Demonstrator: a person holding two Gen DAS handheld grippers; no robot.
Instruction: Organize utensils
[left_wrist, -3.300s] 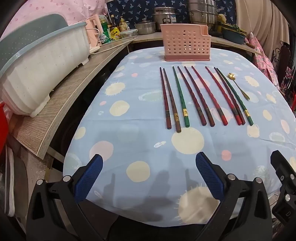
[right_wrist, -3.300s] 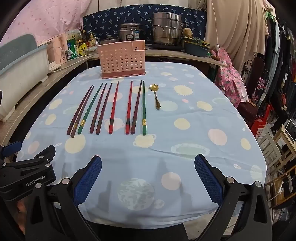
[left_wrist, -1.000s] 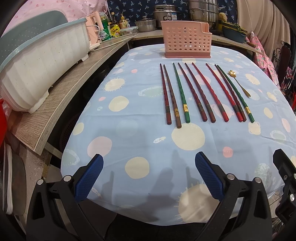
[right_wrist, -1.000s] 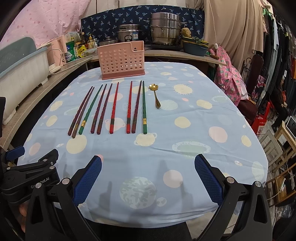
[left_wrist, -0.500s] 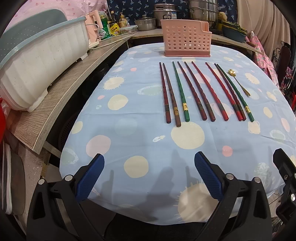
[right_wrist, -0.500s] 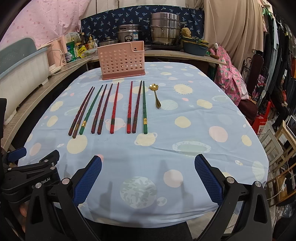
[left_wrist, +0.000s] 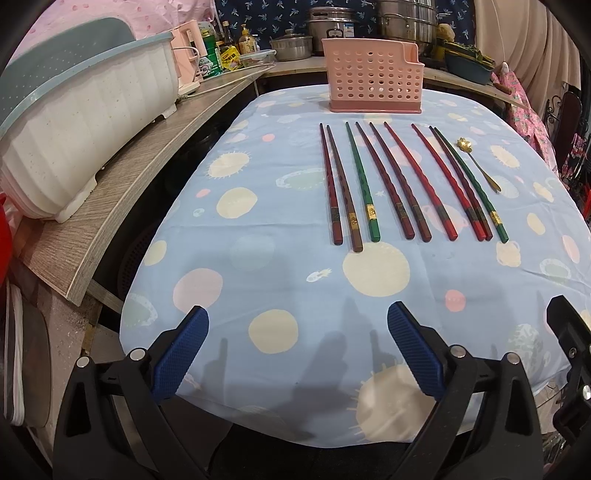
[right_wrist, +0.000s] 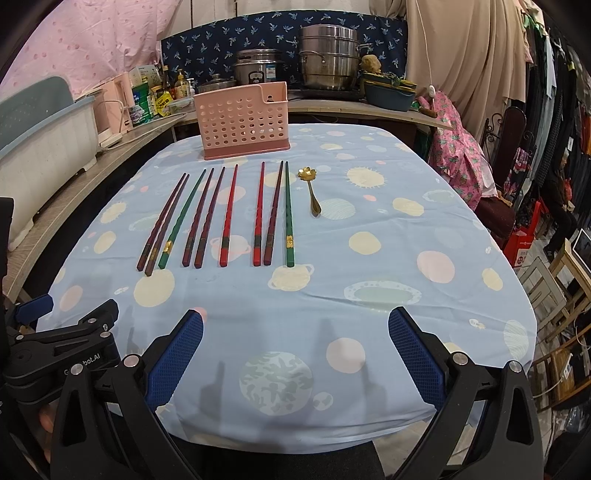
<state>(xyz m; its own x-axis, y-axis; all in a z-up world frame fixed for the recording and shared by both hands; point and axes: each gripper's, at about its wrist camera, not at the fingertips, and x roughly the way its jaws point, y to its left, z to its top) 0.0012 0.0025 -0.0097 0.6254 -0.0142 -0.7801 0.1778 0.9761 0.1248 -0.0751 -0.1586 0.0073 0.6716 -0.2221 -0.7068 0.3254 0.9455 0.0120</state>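
Note:
Several red, maroon and green chopsticks (left_wrist: 399, 184) (right_wrist: 221, 218) lie side by side on the blue spotted tablecloth. A small gold spoon (left_wrist: 478, 162) (right_wrist: 311, 190) rests just right of them. Behind stands a pink perforated utensil basket (left_wrist: 373, 79) (right_wrist: 243, 120), upright. My left gripper (left_wrist: 297, 350) hangs open over the table's near edge, well short of the chopsticks, with nothing between its blue pads. My right gripper (right_wrist: 295, 350) is also open and holds nothing, at the near edge. The left gripper's body (right_wrist: 55, 350) shows at the lower left of the right wrist view.
A wooden shelf (left_wrist: 129, 177) runs along the left with a white dish rack (left_wrist: 85, 122) on it. Pots (right_wrist: 328, 62), bottles and a rice cooker crowd the counter behind the basket. Chairs and clothing stand to the right of the table (right_wrist: 424, 280).
Both views have shifted only slightly; the left gripper has edged a little closer to the table. Chopsticks, spoon and basket have not moved. Both grippers stay open.

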